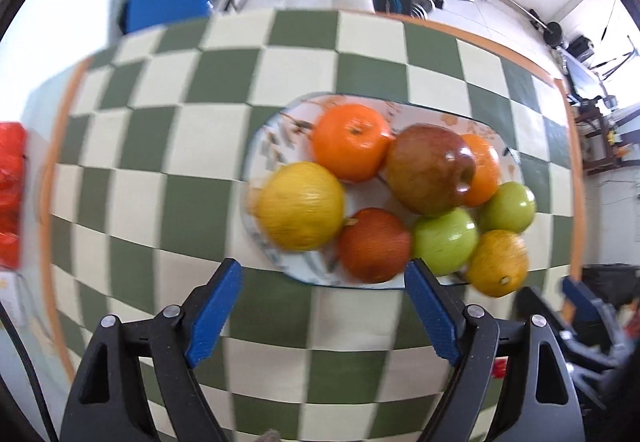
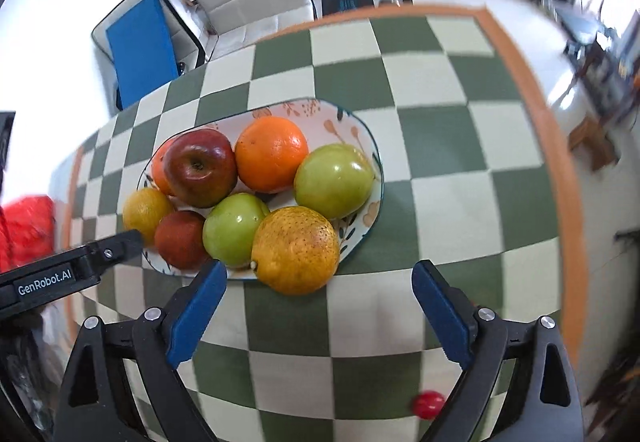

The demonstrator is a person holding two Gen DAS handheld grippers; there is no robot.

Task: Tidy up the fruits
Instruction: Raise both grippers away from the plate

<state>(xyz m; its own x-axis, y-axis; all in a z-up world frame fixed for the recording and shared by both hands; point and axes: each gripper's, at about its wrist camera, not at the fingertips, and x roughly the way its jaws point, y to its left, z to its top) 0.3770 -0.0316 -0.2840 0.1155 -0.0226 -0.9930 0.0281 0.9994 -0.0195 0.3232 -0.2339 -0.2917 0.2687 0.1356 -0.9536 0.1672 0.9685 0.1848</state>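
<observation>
Left wrist view:
Left gripper (image 1: 322,274): jaws spread wide, nothing between them, hovering over the checkered cloth (image 1: 168,129) at the plate's near edge.
Plate (image 1: 264,137): oval, floral print, landmark for everything below; sits on the cloth.
Lemon (image 1: 300,205): yellow, on the plate's left end, blurred.
Orange (image 1: 350,145): on the plate, behind the lemon, touching the red apple.
Red apple (image 1: 430,169): mid-plate, perched above the rest; a second orange (image 1: 486,169) half hidden behind it.
Dark red fruit (image 1: 374,244): plate's near edge, between lemon and green apple (image 1: 444,244); kind unclear.
Second green apple (image 1: 508,205): plate's right end.
Yellow-orange citrus (image 1: 498,262): overhangs the plate's near right rim.
Right gripper (image 1: 580,306): partly visible right of the plate, state unreadable in this view.
Red package (image 1: 10,193): well left of the plate, off the cloth.

Right wrist view:
Right gripper (image 2: 320,282): jaws spread wide, empty, just near the plate (image 2: 352,129); left finger tip next to the near rim.
Yellow-orange citrus (image 2: 296,250): closest fruit, on the plate's near rim, between the jaws' line and the plate.
Green apples (image 2: 334,179): one at the plate's right end, one beside the citrus.
Red apple (image 2: 200,165): plate's left half, stem up, orange (image 2: 272,155) beside it.
Left gripper (image 2: 120,242): black finger reaching the plate's left end near the lemon (image 2: 146,211).
Small red object (image 2: 428,404): on the cloth, well short of the plate, near the right finger.
</observation>
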